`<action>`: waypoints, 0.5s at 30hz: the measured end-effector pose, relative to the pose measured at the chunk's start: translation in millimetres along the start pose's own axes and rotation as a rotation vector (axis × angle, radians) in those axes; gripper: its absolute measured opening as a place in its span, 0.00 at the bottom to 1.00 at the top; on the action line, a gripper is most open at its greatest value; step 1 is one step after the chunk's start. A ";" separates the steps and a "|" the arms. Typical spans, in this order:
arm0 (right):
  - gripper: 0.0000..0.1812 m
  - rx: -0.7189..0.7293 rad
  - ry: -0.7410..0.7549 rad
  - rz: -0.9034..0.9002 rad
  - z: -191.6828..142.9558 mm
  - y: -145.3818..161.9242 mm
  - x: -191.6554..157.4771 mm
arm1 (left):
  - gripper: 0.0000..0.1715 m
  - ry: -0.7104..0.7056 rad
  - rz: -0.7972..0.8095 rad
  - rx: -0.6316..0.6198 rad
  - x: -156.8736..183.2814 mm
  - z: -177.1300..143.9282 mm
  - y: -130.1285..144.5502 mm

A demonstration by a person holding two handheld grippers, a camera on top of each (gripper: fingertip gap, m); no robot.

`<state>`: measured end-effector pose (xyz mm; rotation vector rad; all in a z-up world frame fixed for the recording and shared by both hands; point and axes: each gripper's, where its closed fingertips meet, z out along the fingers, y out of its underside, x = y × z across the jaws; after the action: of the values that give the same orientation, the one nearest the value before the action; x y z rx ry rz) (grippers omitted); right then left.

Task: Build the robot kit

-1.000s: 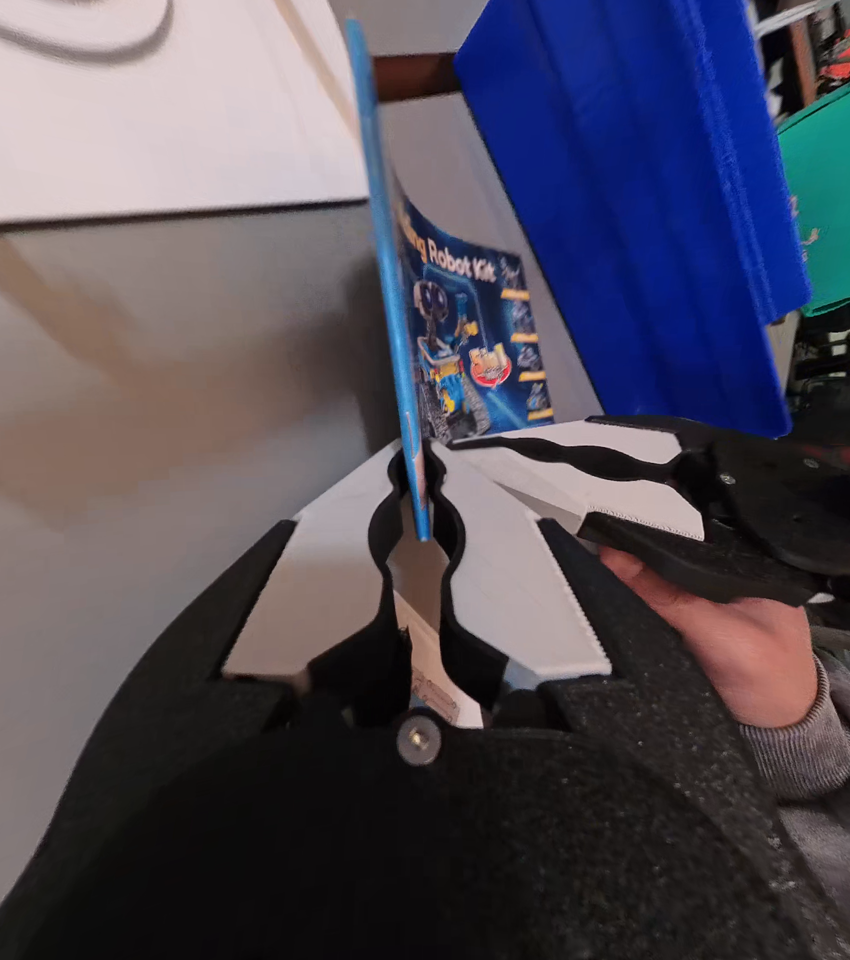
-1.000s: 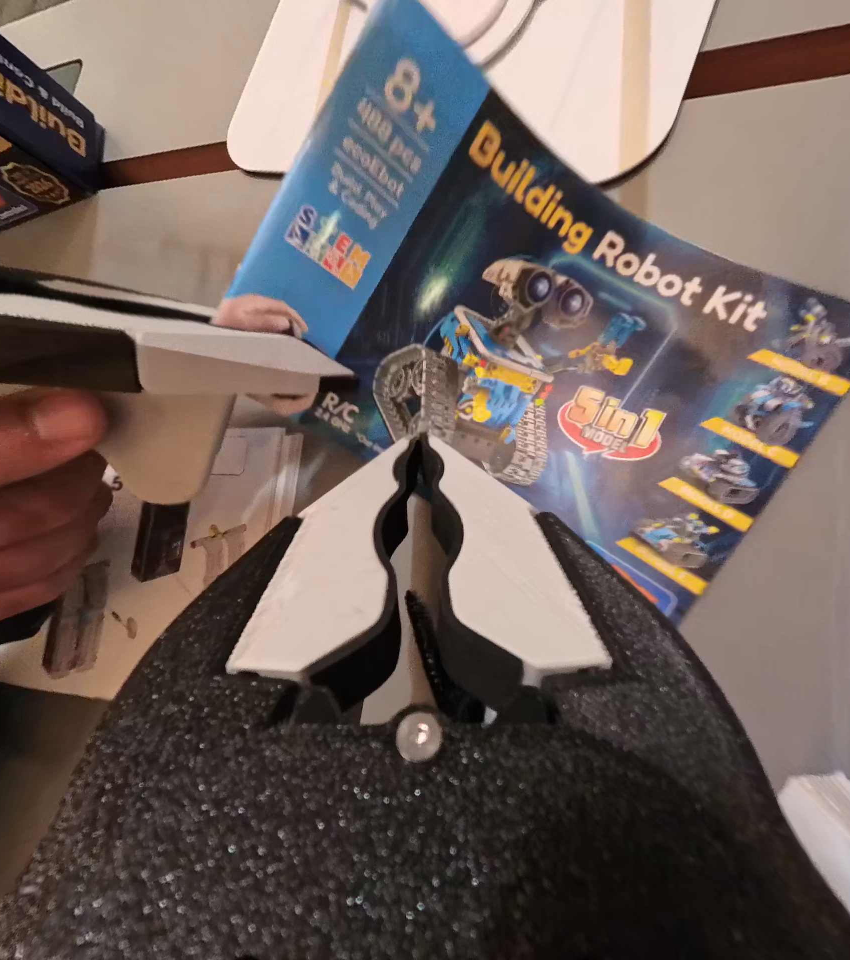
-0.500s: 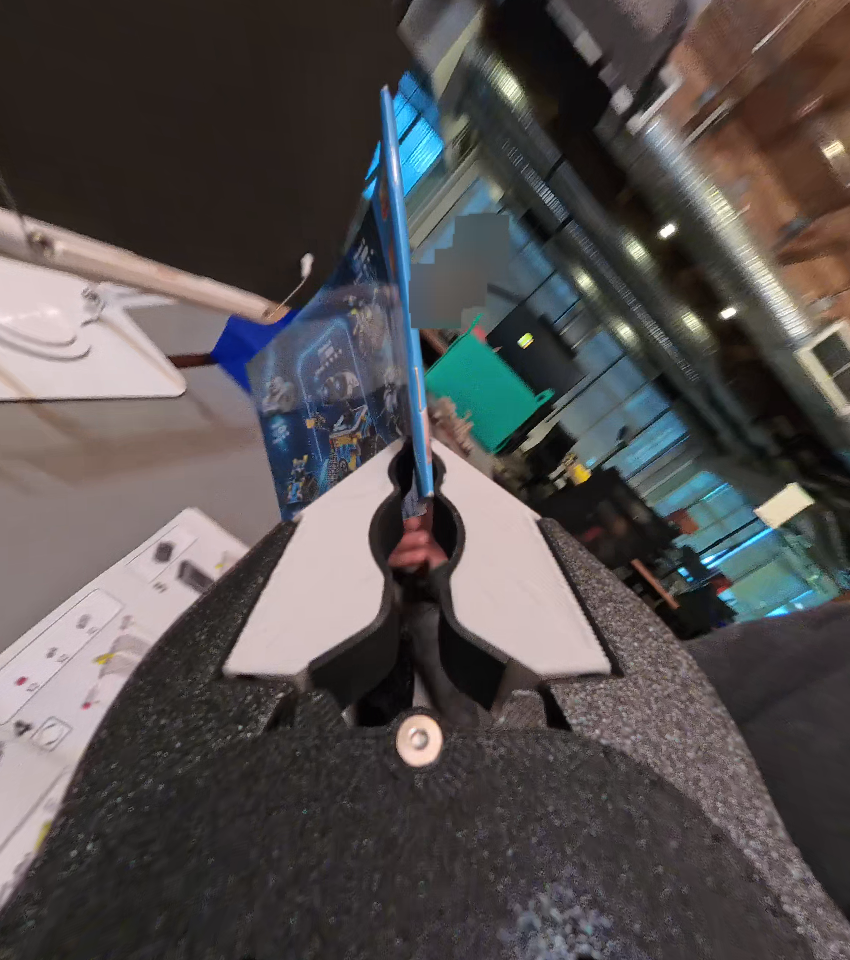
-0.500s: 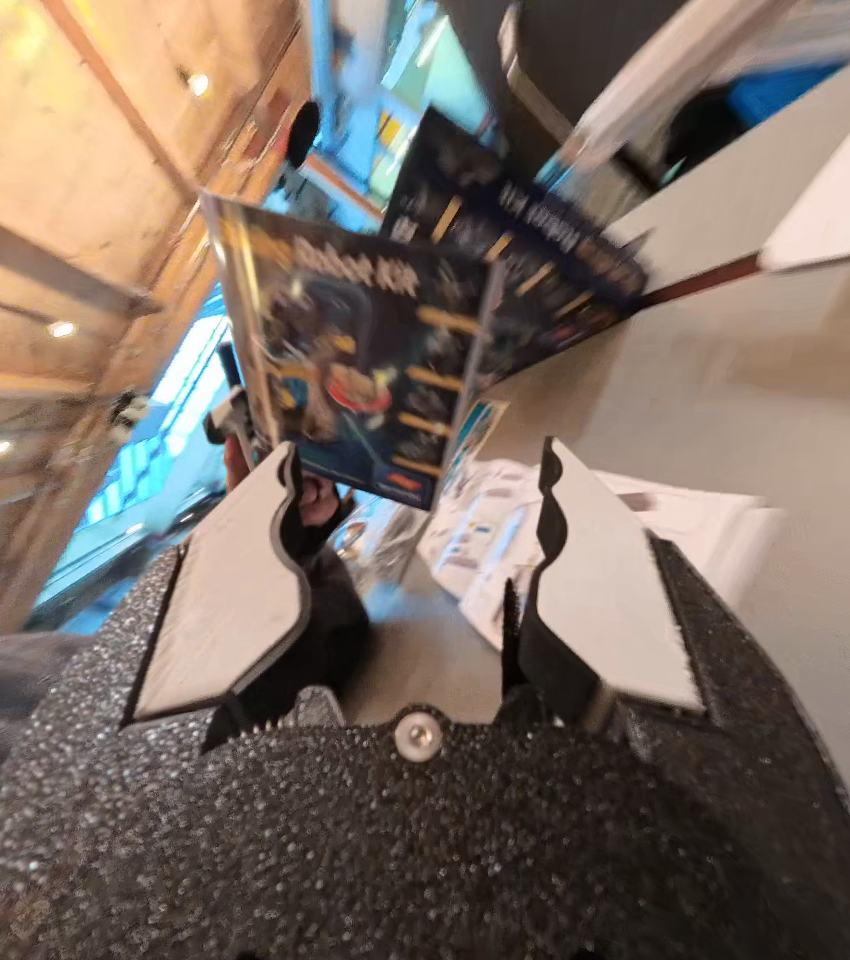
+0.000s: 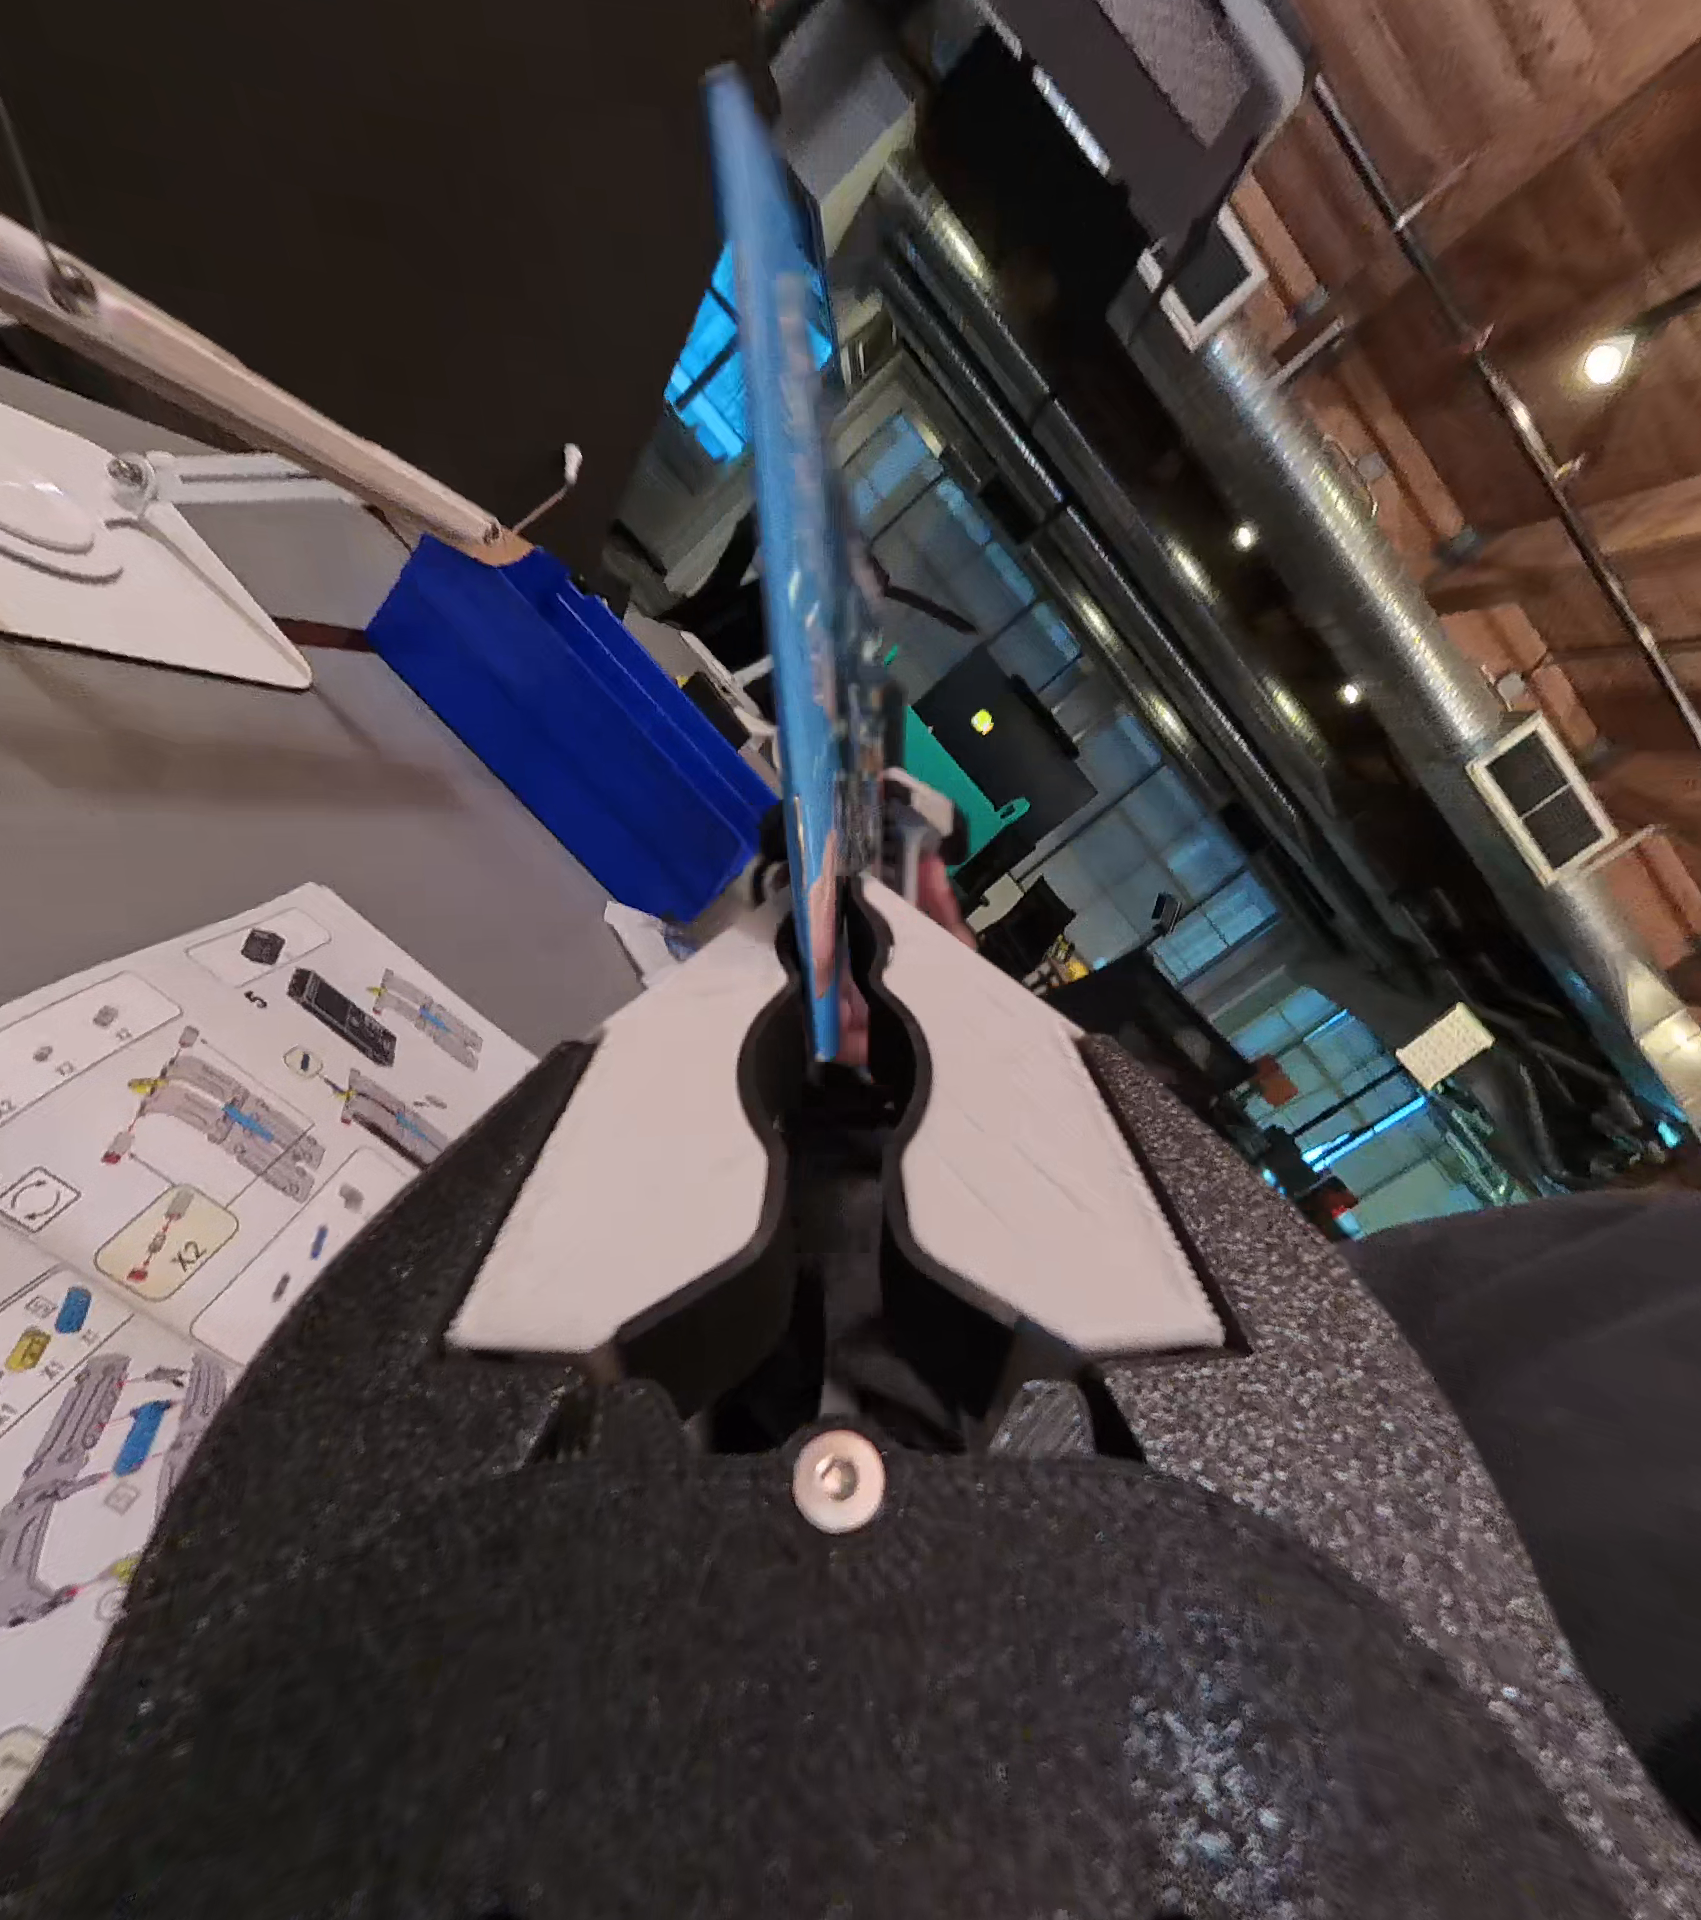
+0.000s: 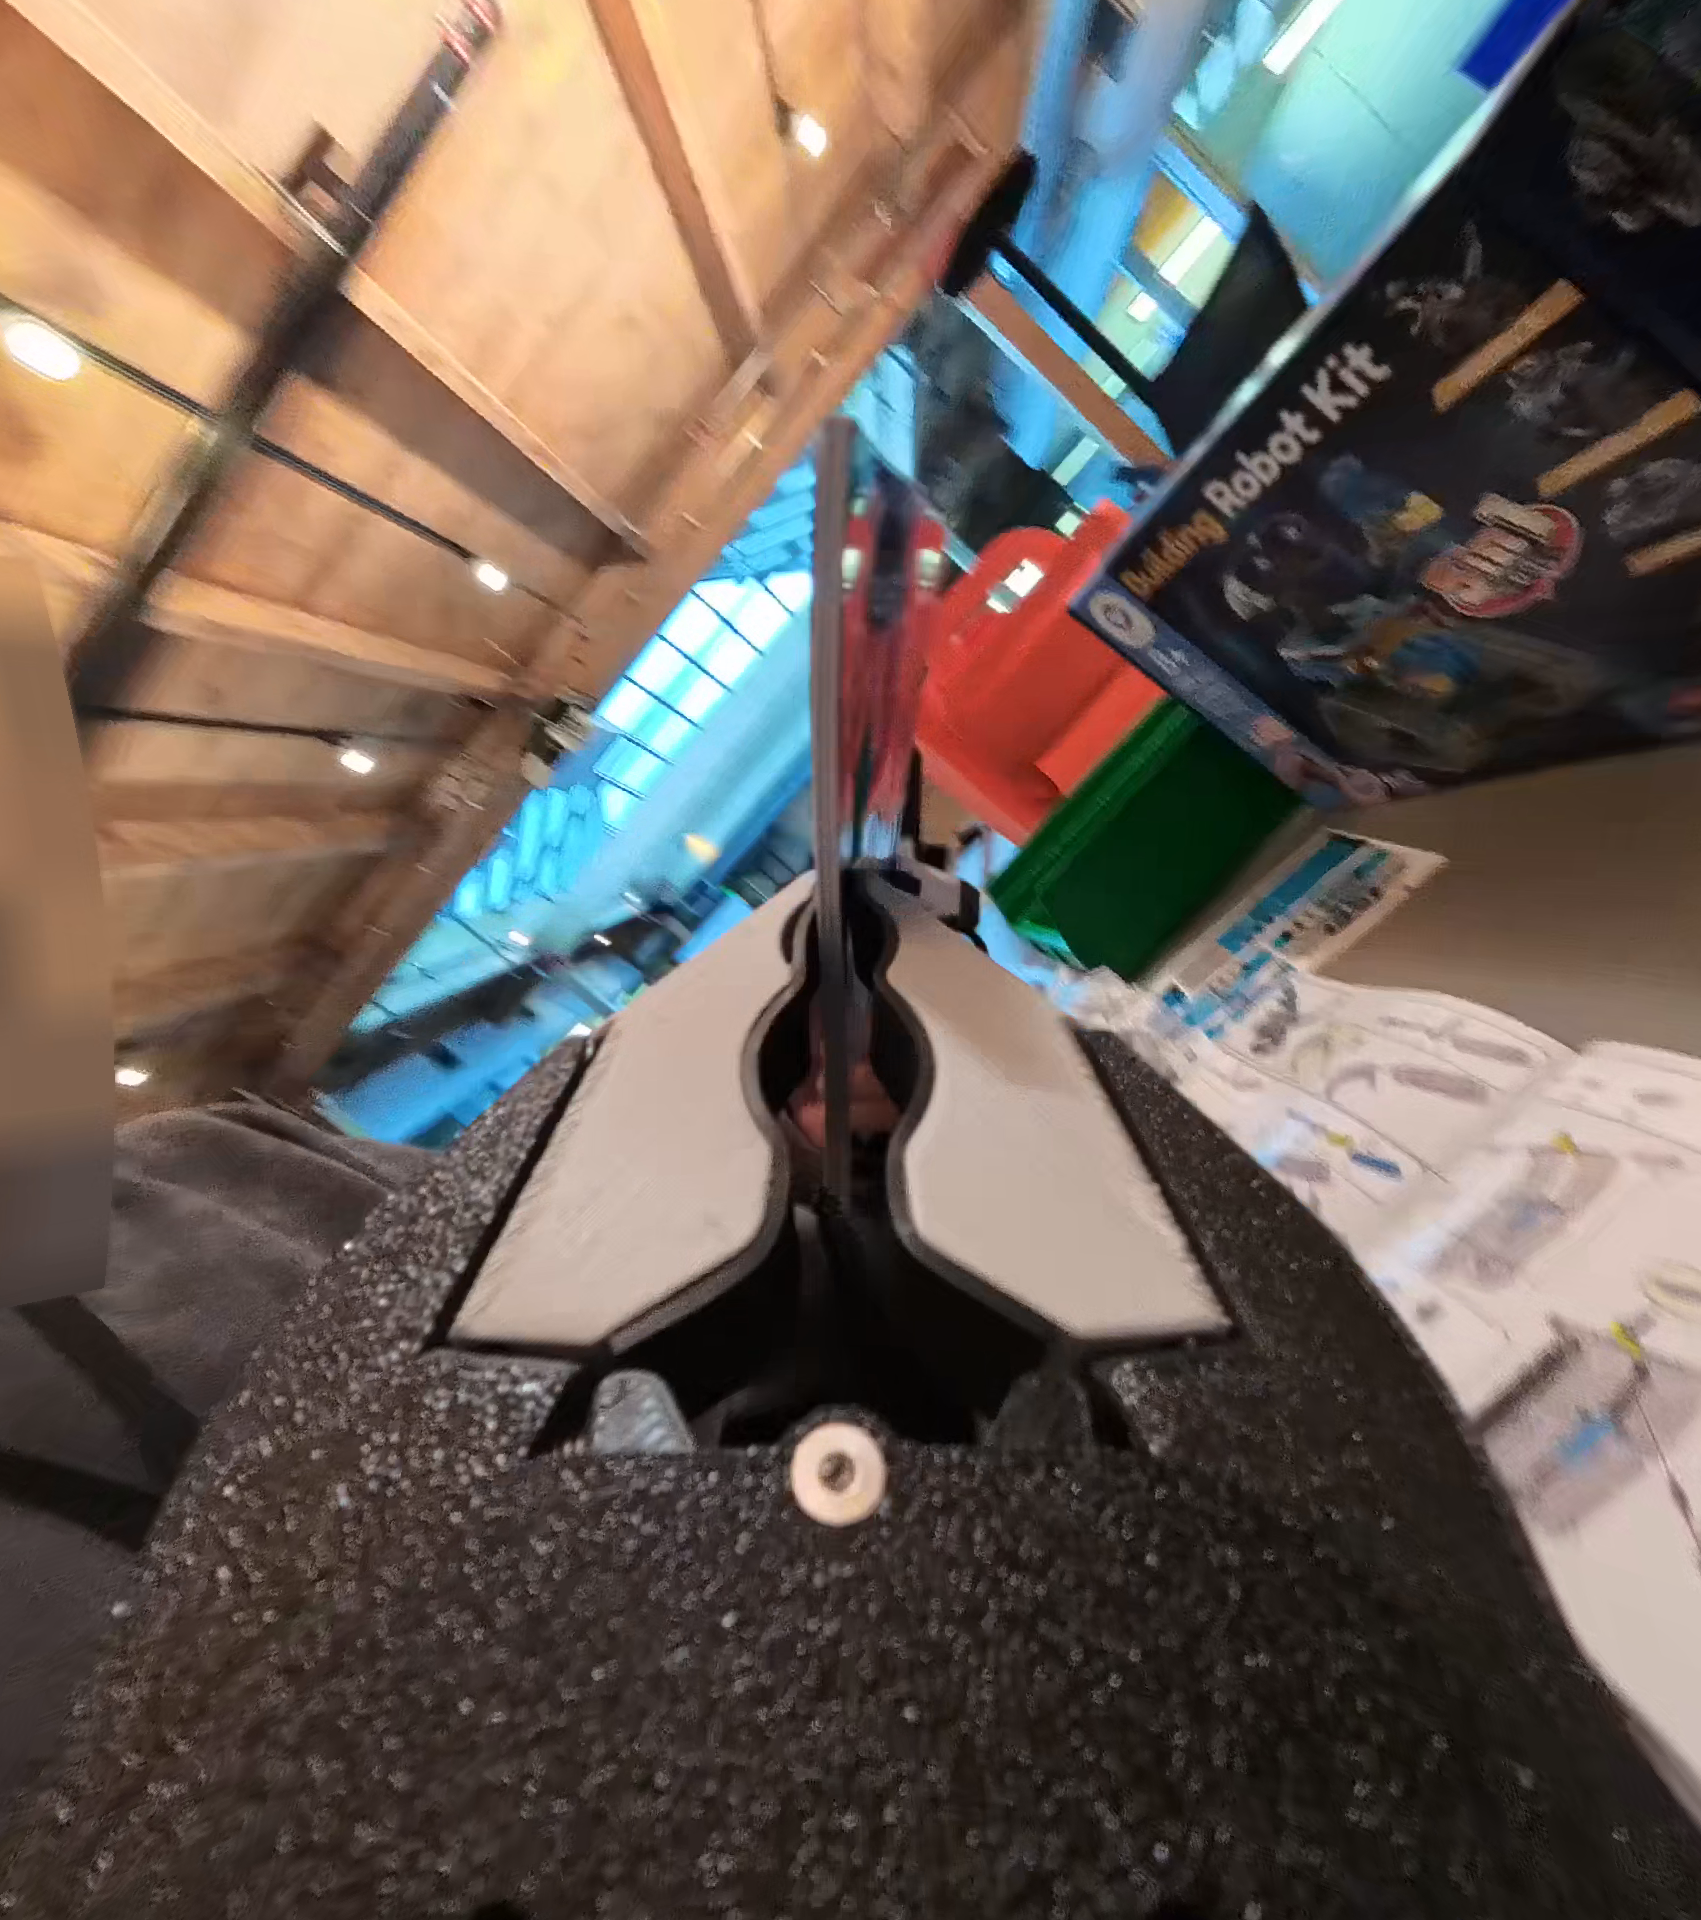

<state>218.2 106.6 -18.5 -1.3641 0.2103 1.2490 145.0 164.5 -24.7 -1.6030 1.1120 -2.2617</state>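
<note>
My left gripper [image 5: 841, 920] is shut on the lower edge of a thin blue printed booklet [image 5: 794, 520], which stands edge-on and upright above the jaws. My right gripper [image 6: 841, 920] is shut on the same booklet [image 6: 833, 675], which shows in the right wrist view as a thin grey line with a dark glossy face to its right. Each view shows the other gripper's white fingertips just beyond the booklet: the right one in the left wrist view [image 5: 919, 821], the left one in the right wrist view [image 6: 934, 894]. The booklet is held up in the air over the grey table [image 5: 202, 810].
White instruction sheets lie open on the table [image 5: 150, 1143] [image 6: 1500, 1143]. A blue bin [image 5: 565, 717] and a white stand base [image 5: 46, 540] sit at the back. A dark printed kit box [image 6: 1448, 499], a green bin [image 6: 1147, 831] and a red bin [image 6: 1022, 665] stand beyond. The gap from one gripper's tips to the other's is roughly 10 cm.
Both grippers rose and tipped upward with the booklet. The right gripper opened half a second ago, let go, and has shut again on the booklet's edge. The left kept its hold throughout.
</note>
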 end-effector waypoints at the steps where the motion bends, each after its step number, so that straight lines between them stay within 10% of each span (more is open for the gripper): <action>1: 0.01 -0.036 0.037 -0.014 -4.4 3.5 -8.0 | 0.01 0.001 0.020 -0.016 1.6 2.4 5.7; 6: 0.00 0.079 0.395 -0.100 -90.1 -48.3 -40.5 | 0.26 -0.121 0.126 -0.100 -5.0 12.8 33.5; 12: 0.01 0.574 1.057 -0.226 -319.5 -165.9 -62.7 | 0.26 -0.153 0.167 -0.235 -15.1 10.8 87.1; 15: 0.01 0.442 1.210 -0.156 -358.4 -192.5 -33.4 | 0.26 -0.167 0.161 -0.299 -22.5 15.2 105.5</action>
<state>536.8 -146.0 17.7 -1.5288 1.1123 0.0832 137.9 93.6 -107.2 -1.6972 1.5285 -1.8932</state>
